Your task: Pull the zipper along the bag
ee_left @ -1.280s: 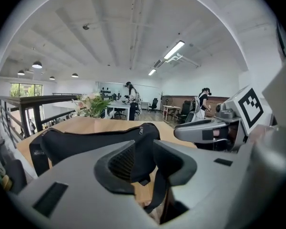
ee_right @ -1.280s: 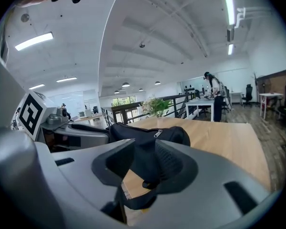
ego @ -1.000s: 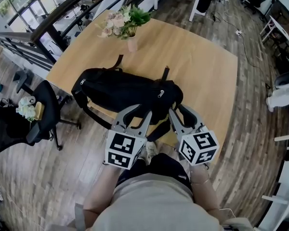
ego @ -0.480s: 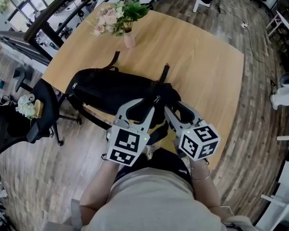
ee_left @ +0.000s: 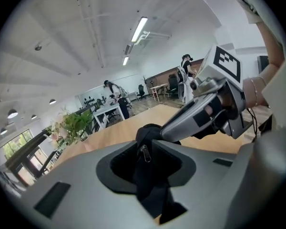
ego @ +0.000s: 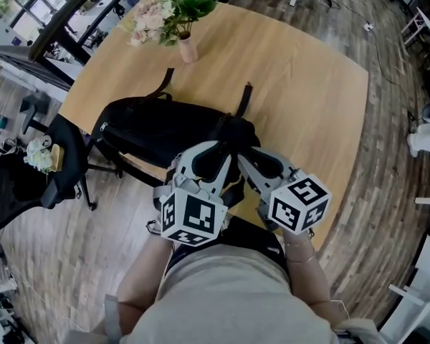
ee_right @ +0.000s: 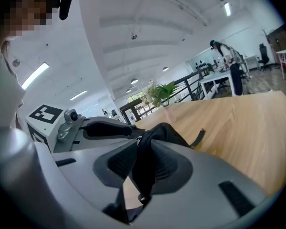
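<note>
A: Left side?
B: My left gripper [ee_left: 145, 149] is closing, jaws wide, round a fold of the black bag [ego: 165, 127]. The zipper pull [ee_left: 143, 152] sits in the gap, not pinched yet.
A: Right?
B: My right gripper [ee_right: 143, 149] is closing too, pads pinching bag fabric. The bag lies at the table's [ego: 301, 84] near edge, with the flower vase [ego: 187, 49] beyond.

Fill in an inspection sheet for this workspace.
Surface: wooden table.
Job's things: black bag at the near edge; zipper pull at its right end.
Clutter: vase of flowers at the far corner.
Grippers: left gripper closing, zipper pull and fabric between its jaws; right gripper closing on a bag fold.
Cables: one cable on the floor beyond the table.
Surroundings: black office chair left, plank floor.
</note>
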Available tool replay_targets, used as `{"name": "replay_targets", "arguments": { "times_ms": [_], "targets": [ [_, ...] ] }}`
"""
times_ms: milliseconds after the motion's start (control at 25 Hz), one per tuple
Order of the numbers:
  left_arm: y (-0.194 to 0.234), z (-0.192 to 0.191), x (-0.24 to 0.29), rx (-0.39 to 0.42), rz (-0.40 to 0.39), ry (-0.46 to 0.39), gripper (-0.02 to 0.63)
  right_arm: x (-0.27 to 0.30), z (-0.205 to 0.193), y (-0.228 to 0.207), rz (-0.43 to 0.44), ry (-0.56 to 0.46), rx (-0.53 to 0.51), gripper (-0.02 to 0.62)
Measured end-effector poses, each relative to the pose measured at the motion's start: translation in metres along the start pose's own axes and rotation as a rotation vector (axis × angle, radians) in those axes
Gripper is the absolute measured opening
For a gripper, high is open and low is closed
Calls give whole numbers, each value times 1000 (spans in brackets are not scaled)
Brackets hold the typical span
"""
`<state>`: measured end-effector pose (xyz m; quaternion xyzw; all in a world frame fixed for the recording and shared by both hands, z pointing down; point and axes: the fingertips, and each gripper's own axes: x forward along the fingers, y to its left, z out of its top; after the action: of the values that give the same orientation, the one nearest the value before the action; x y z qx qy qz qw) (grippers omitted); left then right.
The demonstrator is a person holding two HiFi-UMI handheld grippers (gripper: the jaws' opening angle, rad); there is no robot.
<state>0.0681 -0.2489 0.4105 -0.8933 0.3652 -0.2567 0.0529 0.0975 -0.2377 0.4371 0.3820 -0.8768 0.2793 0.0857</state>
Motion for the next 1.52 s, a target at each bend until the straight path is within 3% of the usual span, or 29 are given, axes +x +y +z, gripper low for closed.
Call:
{"name": "replay_targets", "arguments": {
  "times_ms": [200,640,1080,1280,1520],
  "targets": [
    [0,-15,8,-37,-10,58,95,1,1,0,21,7,11,80],
    [-8,-23,13,-2,-35,103,72,0,2,-1,36,3,23,78],
    [-6,-29,29,-157,-52,106,72,1,2,0,46,2,17,75],
    [1,-31,29,-206,-17,108,32,-1,3,0,42,6,6,74],
    [6,-26,21,-228,-36,98,18,-5,2,-4,22,4,-9,64]
  ]
}}
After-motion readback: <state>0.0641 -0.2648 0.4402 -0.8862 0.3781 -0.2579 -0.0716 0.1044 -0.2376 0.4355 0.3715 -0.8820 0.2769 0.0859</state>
